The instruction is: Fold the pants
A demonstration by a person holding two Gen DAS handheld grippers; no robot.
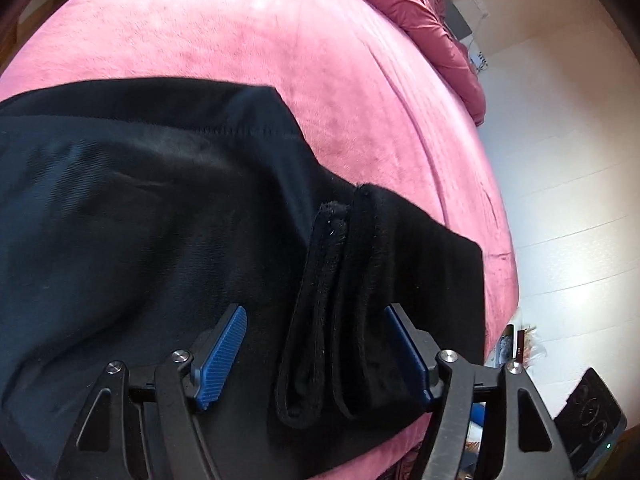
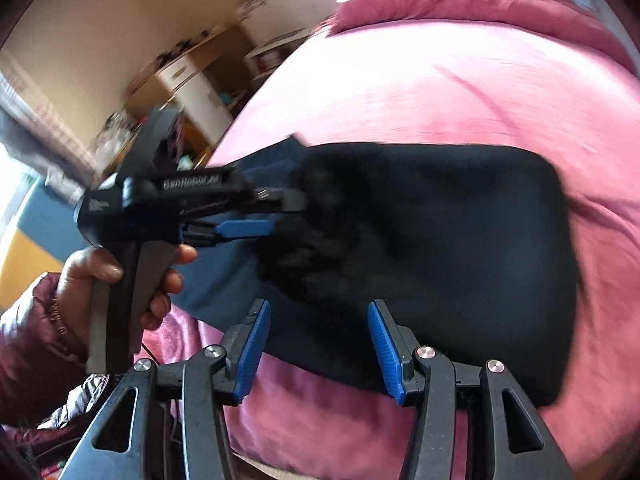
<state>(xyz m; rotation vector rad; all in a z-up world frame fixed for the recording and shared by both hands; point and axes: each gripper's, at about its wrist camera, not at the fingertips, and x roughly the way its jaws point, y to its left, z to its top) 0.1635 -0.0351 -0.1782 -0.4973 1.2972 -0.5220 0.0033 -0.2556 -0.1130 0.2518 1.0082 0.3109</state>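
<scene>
Dark folded pants (image 1: 140,208) lie on a pink bed (image 1: 240,28). My left gripper (image 1: 314,308) is open, its blue pads (image 1: 222,356) standing either side of a thick rolled hem or waistband (image 1: 332,312) without pinching it. In the right wrist view the pants (image 2: 440,240) form a compact dark rectangle. My right gripper (image 2: 319,304) is open just over their near edge, nothing squeezed between its pads (image 2: 252,348). The left gripper (image 2: 288,212), held by a hand (image 2: 100,276), reaches the pants' left end.
A bunched pink quilt (image 1: 420,12) lies at the far end of the bed. White floor (image 1: 560,200) runs along the bed's right edge, with a dark device (image 1: 592,416) on it. Cabinets (image 2: 192,76) stand beyond the bed's left side. A puffy sleeve (image 2: 36,340) is low on the left.
</scene>
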